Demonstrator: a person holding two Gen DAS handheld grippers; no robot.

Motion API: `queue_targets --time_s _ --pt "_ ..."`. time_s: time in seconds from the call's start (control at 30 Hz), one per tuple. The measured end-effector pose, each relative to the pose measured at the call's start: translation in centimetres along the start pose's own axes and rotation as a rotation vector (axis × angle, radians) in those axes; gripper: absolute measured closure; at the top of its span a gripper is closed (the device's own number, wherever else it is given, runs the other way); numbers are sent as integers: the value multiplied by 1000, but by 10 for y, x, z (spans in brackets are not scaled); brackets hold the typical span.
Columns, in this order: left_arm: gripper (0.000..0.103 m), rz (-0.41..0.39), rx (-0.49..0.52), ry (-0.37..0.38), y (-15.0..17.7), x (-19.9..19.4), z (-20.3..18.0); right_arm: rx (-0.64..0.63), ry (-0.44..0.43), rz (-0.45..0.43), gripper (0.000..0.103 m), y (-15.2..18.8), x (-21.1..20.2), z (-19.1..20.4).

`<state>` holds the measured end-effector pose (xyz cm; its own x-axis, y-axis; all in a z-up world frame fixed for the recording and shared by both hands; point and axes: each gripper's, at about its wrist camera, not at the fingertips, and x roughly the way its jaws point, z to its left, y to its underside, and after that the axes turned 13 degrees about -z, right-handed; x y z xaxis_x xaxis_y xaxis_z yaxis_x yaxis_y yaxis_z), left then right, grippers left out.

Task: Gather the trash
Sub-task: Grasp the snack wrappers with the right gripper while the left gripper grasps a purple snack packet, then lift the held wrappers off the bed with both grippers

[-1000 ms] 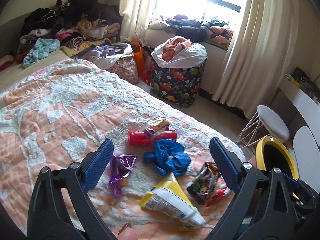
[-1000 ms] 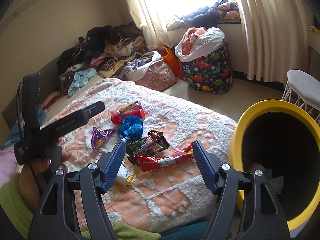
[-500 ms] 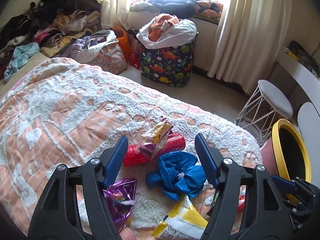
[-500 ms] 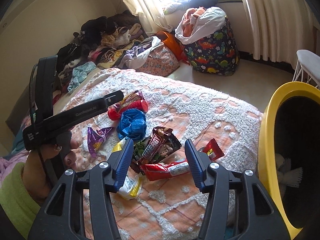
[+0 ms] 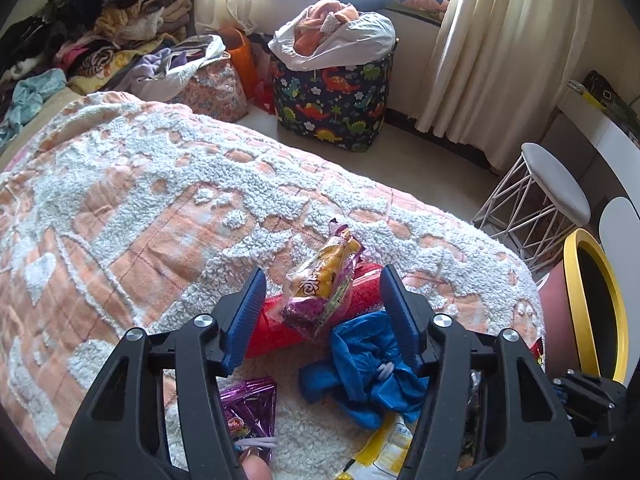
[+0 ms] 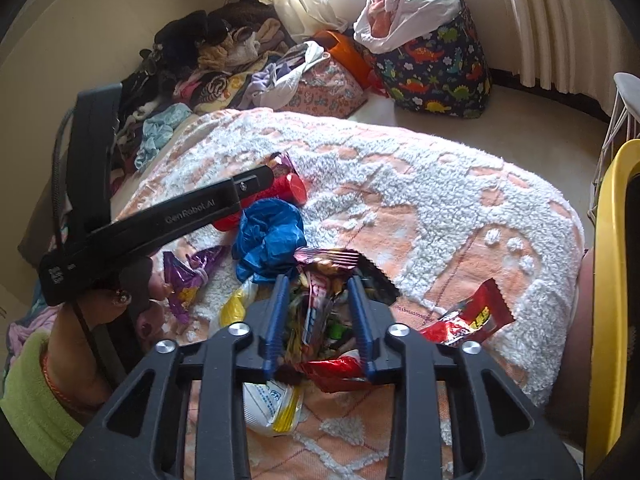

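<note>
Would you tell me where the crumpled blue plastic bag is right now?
The blue plastic bag lies on the bed's blanket, just in front of the red tube, beside the left gripper's right finger.

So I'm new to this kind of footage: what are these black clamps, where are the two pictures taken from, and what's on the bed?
No robot here: a person holds a two-finger hand-held gripper in each hand, and each carries a fisheye camera looking along its blue pads.

The left wrist view shows the left hand-held gripper closing around a yellow-and-purple snack wrapper that lies over a red tube, beside a crumpled blue bag. The pads are not pressing yet.

The right wrist view shows the right hand-held gripper closing on a pile of candy wrappers; whether it grips yet is unclear. A red wrapper lies nearby.

Everything rests on the orange-and-white bedspread. The yellow-rimmed bin stands at the bedside.
</note>
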<state>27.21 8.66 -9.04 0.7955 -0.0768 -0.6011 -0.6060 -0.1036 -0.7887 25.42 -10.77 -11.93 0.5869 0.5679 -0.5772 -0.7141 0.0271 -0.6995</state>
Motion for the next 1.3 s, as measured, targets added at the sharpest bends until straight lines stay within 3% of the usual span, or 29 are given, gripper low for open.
queue_targets --time_s 0.13,0.4,0.47,0.5,0.53,0.87,1.3 --pt "65 11 -14 5 5 1 3 12 -8 11 87 5 2 -1" --pt "85 -6 -37 8 12 -9 5 44 -82 -20 88 15 -17 1" --pt "86 -11 -44 11 13 -13 5 44 -98 -38 88 16 -23 3" --pt "96 -18 -50 12 14 -16 5 42 -104 -46 88 15 -26 4" --pt "98 -23 -57 14 14 -19 6 41 -108 -55 88 15 -30 4" --pt "98 -81 -146 79 24 -60 -1 22 -136 -105 88 12 -57 6" --pt "98 -133 -128 139 28 -98 -29 11 -148 -152 88 6 -87 4"
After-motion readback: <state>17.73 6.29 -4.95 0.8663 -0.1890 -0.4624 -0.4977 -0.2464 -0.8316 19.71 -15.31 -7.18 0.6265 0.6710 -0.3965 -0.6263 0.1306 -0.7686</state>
